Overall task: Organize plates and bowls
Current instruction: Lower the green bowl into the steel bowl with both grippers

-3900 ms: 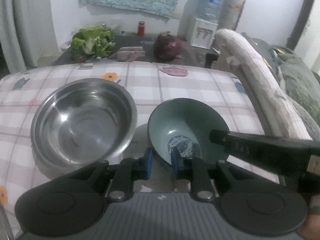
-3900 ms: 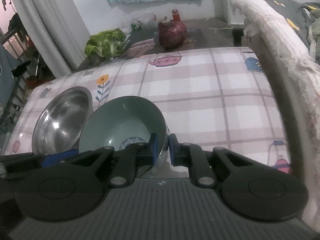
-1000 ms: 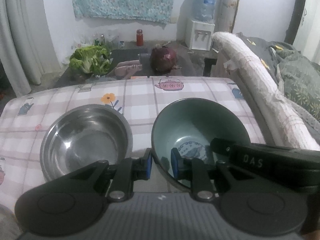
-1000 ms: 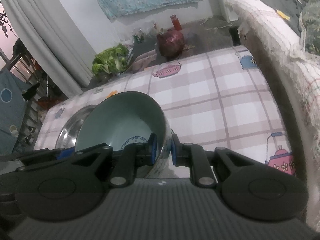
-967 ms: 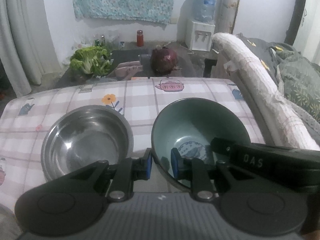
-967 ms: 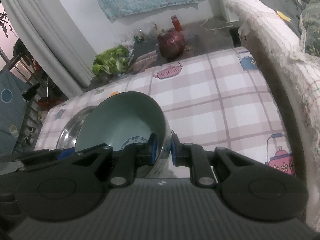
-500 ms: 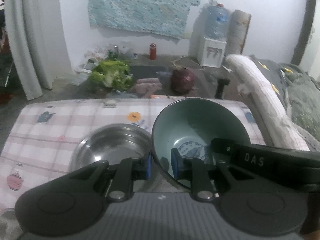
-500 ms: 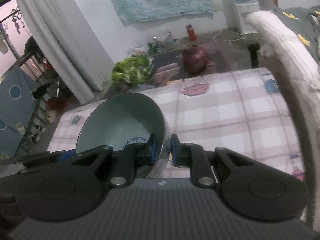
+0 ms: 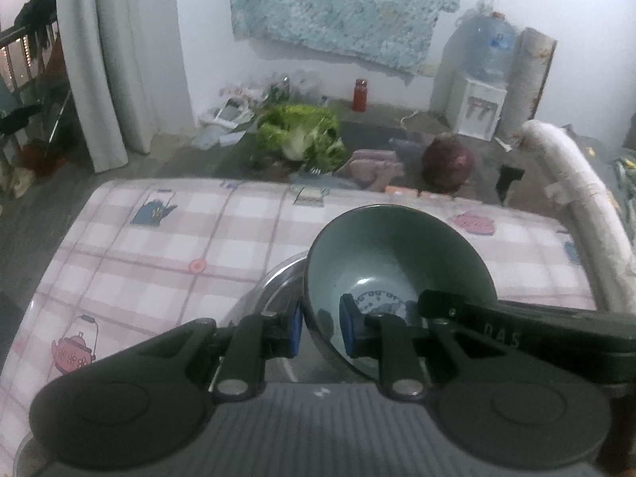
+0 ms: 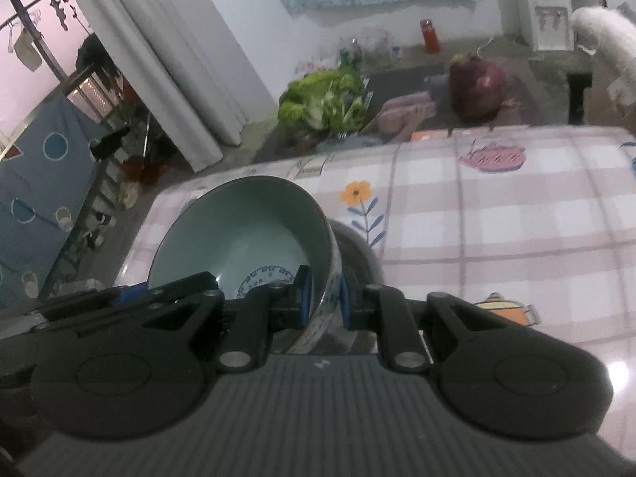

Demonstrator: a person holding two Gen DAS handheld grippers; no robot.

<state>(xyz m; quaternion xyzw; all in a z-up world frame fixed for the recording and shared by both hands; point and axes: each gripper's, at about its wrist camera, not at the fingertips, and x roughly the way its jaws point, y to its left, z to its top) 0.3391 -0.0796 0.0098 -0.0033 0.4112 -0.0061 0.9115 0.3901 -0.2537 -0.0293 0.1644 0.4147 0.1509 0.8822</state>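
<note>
Evidently both grippers held the green bowl (image 9: pixel 397 262) aloft by its rim, left gripper (image 9: pixel 320 328) and right gripper (image 10: pixel 322 298) each nearly closed on the wall, above the steel bowl (image 9: pixel 278 278) mid-table (image 9: pixel 159 246); lowering it level would nest it cleanly.

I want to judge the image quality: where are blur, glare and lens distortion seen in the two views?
Left wrist view: dim, soft overall, smeared far table edge, dark fisheye corners. Right wrist view: curtain leans from distortion, small glare spot on tablecloth, green bowl fairly sharp.
</note>
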